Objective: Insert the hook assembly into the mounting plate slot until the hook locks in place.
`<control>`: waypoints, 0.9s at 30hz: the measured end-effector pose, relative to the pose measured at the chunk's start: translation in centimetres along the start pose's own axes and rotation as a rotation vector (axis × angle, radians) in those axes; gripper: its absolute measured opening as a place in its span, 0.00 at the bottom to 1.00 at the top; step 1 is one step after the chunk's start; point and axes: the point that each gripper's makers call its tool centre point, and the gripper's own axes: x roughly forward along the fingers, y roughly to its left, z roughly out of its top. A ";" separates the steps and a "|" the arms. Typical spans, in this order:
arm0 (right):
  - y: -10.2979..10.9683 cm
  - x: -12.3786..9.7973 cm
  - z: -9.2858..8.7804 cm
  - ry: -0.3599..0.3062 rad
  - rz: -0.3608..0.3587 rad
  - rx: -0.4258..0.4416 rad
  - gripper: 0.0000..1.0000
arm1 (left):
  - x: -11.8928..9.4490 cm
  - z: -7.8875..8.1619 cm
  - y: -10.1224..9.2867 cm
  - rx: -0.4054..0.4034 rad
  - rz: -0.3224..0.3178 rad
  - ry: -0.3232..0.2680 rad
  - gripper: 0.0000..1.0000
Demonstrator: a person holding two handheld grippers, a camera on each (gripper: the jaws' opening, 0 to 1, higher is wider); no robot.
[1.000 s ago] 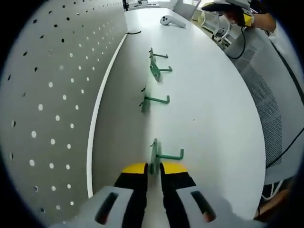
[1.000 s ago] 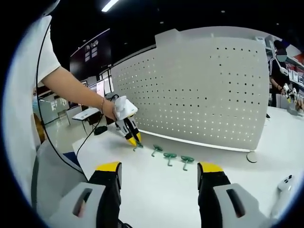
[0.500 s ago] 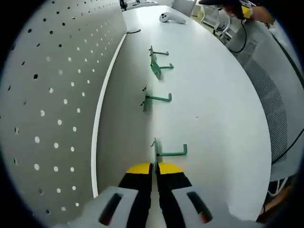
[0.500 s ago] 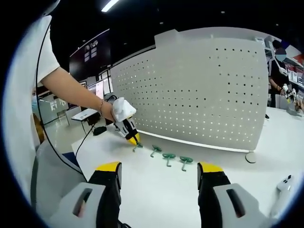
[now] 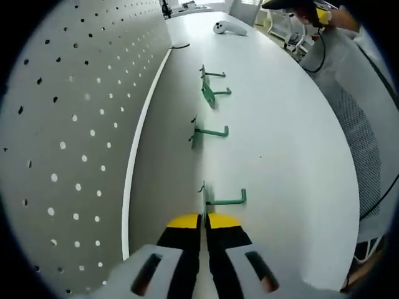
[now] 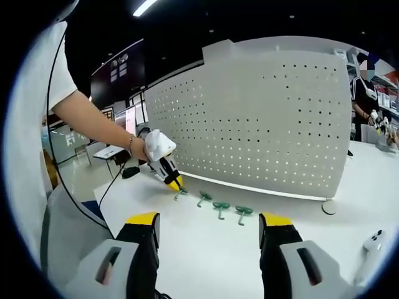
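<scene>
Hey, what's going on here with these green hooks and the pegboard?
A person is working with two handheld grippers at a white table. The left gripper is shut on the nearest green hook; three more hooks lie in a row beside the pegboard. The right gripper hangs open, away from them.

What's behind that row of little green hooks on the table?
Behind the green hooks stands a white pegboard panel, upright on the white table. Its holes look empty. The panel hides whatever lies beyond it. The left claw meets the end hook.
</scene>
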 end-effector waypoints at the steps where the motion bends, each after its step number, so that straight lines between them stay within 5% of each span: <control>1: 0.0 0.0 0.0 0.000 -0.001 -0.001 0.62 | -0.1 0.1 0.0 -0.005 0.002 -0.010 0.03; 27: 0.5 0.2 1.5 -0.039 0.007 -0.025 0.63 | -7.3 5.7 3.1 -0.237 0.270 -0.392 0.02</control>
